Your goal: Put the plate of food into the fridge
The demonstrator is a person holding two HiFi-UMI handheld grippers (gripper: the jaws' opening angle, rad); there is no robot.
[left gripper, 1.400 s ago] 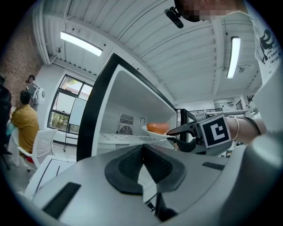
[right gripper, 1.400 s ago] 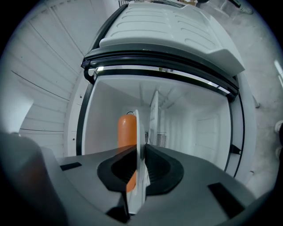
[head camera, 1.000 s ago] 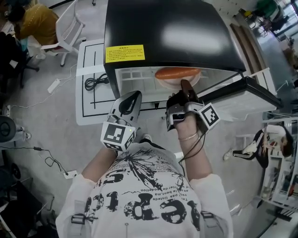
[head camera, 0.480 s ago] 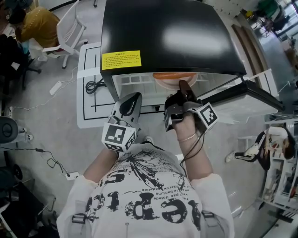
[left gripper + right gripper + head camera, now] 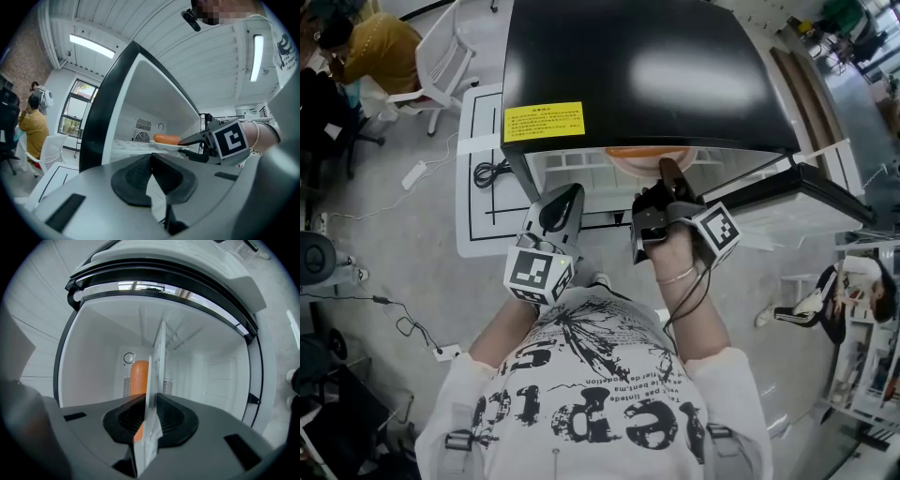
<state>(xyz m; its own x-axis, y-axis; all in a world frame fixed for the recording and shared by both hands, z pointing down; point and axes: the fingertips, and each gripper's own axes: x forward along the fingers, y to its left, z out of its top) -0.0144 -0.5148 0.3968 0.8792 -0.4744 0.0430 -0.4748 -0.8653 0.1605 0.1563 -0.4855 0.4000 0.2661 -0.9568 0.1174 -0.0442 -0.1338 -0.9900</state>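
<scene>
The right gripper (image 5: 668, 174) clamps the near rim of the plate (image 5: 636, 161) to carry it level, sausage (image 5: 166, 138) on top, over the shelf's front edge inside the open fridge (image 5: 637, 66), while the left gripper (image 5: 555, 214), closed and empty, waits outside.

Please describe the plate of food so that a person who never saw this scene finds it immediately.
Find the large black-topped fridge with its door open. Just inside its white compartment, the right gripper pinches the rim of a pale plate. It is the only dish there, carrying one orange sausage.
</scene>
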